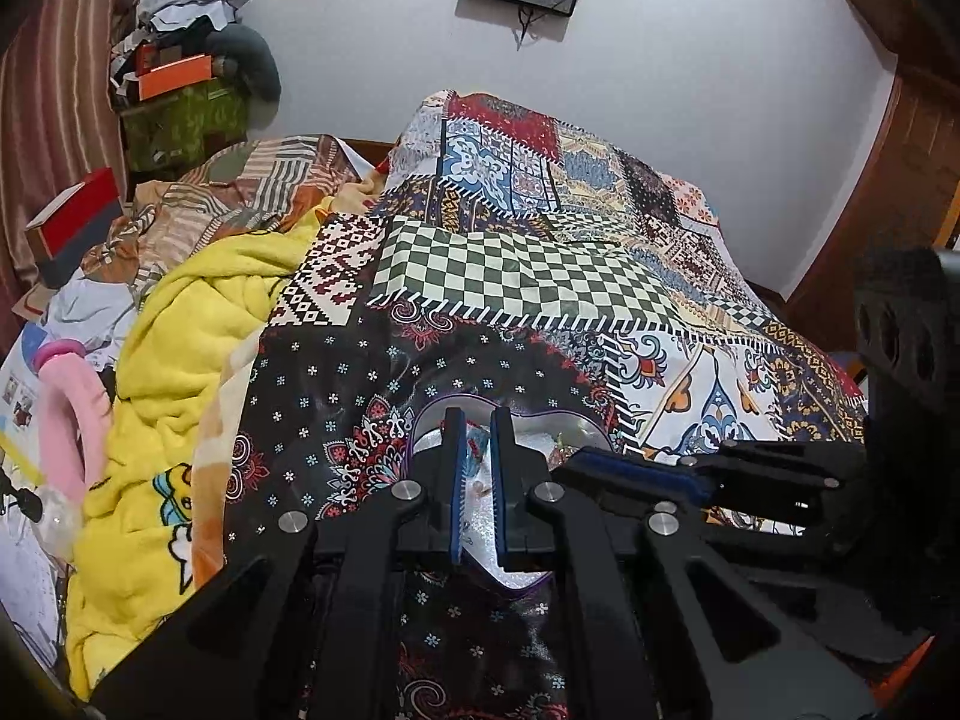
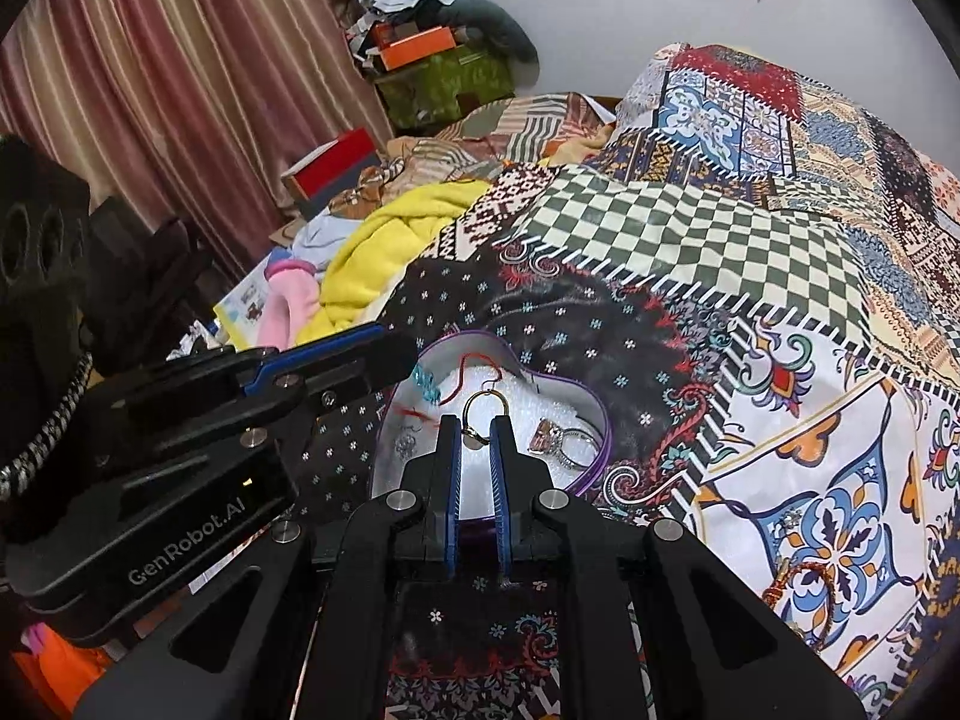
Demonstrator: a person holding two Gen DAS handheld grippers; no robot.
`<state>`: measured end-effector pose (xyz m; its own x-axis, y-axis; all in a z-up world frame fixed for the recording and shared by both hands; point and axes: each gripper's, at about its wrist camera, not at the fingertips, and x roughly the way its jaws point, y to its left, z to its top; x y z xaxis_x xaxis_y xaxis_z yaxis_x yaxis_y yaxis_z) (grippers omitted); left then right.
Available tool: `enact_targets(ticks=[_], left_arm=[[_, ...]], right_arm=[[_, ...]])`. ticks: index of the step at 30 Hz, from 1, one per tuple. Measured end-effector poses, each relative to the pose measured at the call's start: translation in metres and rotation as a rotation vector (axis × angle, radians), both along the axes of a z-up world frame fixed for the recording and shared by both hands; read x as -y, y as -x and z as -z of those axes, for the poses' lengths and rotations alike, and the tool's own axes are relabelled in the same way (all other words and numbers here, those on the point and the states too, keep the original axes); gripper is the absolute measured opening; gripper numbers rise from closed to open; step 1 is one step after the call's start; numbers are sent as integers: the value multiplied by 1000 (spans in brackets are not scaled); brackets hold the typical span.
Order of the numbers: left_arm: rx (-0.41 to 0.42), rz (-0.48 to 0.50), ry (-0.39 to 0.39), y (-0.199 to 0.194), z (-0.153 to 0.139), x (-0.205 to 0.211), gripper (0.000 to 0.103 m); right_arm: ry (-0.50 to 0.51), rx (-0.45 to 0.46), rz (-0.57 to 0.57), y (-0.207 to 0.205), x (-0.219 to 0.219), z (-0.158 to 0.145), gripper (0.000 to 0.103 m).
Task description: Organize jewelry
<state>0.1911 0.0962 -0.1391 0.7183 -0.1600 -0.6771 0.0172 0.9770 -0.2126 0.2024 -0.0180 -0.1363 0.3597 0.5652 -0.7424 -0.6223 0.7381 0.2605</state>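
Note:
A heart-shaped box with a purple rim [image 2: 606,438] and white lining lies on the patterned bedspread. It holds a ring with a pink stone [image 2: 555,435], a teal beaded piece [image 2: 427,385], a red thread [image 2: 474,369] and a small silver piece [image 2: 405,444]. My right gripper [image 2: 476,427] hangs over the box, shut on a gold hoop earring [image 2: 485,405] that stands upright between its tips. My left gripper [image 1: 477,420] hovers over the box's [image 1: 456,399] left side, its jaws narrowly open with nothing pinched. The right gripper [image 1: 576,465] crosses in from the right in the left wrist view.
A yellow blanket [image 1: 198,324] and a pink plush item [image 1: 66,414] lie left of the box. A red box [image 2: 336,165] and stacked boxes [image 2: 444,72] sit by the curtain. A red-gold cord piece [image 2: 801,576] rests on the bedspread [image 2: 690,228] at the right.

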Motion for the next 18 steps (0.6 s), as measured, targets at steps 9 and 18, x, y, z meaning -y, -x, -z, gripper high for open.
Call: enact_targets(ticks=[9, 18], left_arm=[[3, -17, 6, 2, -5, -5, 6], [10, -32, 11, 12, -16, -7, 8]], right_arm=[[30, 0, -17, 2, -3, 0, 9], [52, 30, 9, 10, 7, -13, 16]])
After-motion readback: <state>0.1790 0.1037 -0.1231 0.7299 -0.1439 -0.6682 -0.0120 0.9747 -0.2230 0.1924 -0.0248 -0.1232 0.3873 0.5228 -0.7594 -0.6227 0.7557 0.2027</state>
